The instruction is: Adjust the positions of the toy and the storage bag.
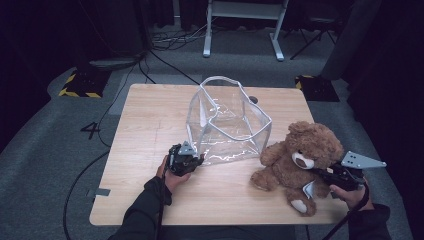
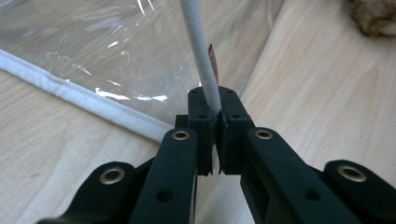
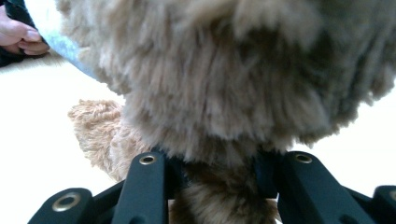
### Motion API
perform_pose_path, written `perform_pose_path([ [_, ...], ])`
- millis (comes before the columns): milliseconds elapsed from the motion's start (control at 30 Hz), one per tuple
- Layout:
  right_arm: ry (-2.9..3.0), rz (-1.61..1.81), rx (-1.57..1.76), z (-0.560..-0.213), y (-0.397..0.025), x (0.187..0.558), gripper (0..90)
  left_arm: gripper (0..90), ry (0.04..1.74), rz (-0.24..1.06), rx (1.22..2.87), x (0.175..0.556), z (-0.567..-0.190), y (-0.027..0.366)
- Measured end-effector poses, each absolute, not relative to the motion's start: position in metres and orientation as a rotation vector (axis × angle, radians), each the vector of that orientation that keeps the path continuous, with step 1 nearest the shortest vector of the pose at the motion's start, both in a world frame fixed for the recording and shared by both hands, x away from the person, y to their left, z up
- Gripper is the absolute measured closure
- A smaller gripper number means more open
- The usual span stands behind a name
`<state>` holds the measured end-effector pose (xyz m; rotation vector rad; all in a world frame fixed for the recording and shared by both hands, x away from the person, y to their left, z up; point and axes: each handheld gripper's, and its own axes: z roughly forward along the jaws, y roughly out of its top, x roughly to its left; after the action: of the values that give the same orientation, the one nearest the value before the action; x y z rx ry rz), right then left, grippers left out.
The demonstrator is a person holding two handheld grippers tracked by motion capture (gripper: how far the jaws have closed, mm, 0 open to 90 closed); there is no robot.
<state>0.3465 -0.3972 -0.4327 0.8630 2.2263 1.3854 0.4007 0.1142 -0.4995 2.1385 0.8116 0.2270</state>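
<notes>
A clear plastic bag (image 1: 227, 125) with white trim stands open in the middle of the wooden table (image 1: 150, 110). My left gripper (image 1: 199, 160) is at its near left corner, shut on the bag's white trim (image 2: 201, 60), which rises straight up from between the black jaws of the left gripper (image 2: 217, 119). A brown teddy bear (image 1: 300, 157) sits at the right, facing the front edge. My right gripper (image 1: 320, 173) presses in from the bear's right side. In the right gripper view, the right gripper (image 3: 217, 163) has its jaws closed around the teddy bear (image 3: 215, 84), with the tips buried in fur.
A small dark object (image 1: 253, 99) lies on the table just behind the bag. Beyond the table are floor cables (image 1: 170, 40), white desk legs (image 1: 207, 30) and two yellow-and-black striped bases (image 1: 80, 82). The bear sits close to the right front corner.
</notes>
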Motion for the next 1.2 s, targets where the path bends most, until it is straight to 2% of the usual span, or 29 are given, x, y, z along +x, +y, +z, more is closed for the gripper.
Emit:
perform_pose_path([
  [167,2.221,1.394,0.868,-0.433,-0.399,0.346,64.9,85.8,0.733,0.148,2.176,0.390,-0.498,0.128],
  [433,2.215,1.393,0.876,-0.433,-0.398,0.347,65.0,82.7,0.730,0.199,2.186,0.382,-0.496,0.140],
  [467,2.214,1.395,0.878,-0.433,-0.398,0.347,65.0,74.7,0.739,0.214,2.184,0.381,-0.495,0.140],
  [500,2.214,1.394,0.878,-0.433,-0.398,0.347,65.3,59.7,0.756,0.233,2.186,0.377,-0.494,0.142],
  [633,2.215,1.392,0.888,-0.433,-0.398,0.347,65.5,34.0,0.826,0.275,2.199,0.372,-0.495,0.147],
  [667,2.215,1.392,0.888,-0.433,-0.398,0.347,65.5,34.0,0.845,0.282,2.210,0.370,-0.495,0.149],
  [767,2.212,1.407,0.904,-0.434,-0.399,0.349,65.2,22.1,0.893,0.293,2.232,0.362,-0.498,0.160],
  [1067,2.201,1.411,0.893,-0.435,-0.398,0.349,66.6,18.9,0.938,0.273,2.240,0.352,-0.503,0.180],
  [1200,2.188,1.410,0.892,-0.436,-0.399,0.349,68.5,17.1,0.898,0.301,2.247,0.348,-0.506,0.185],
])
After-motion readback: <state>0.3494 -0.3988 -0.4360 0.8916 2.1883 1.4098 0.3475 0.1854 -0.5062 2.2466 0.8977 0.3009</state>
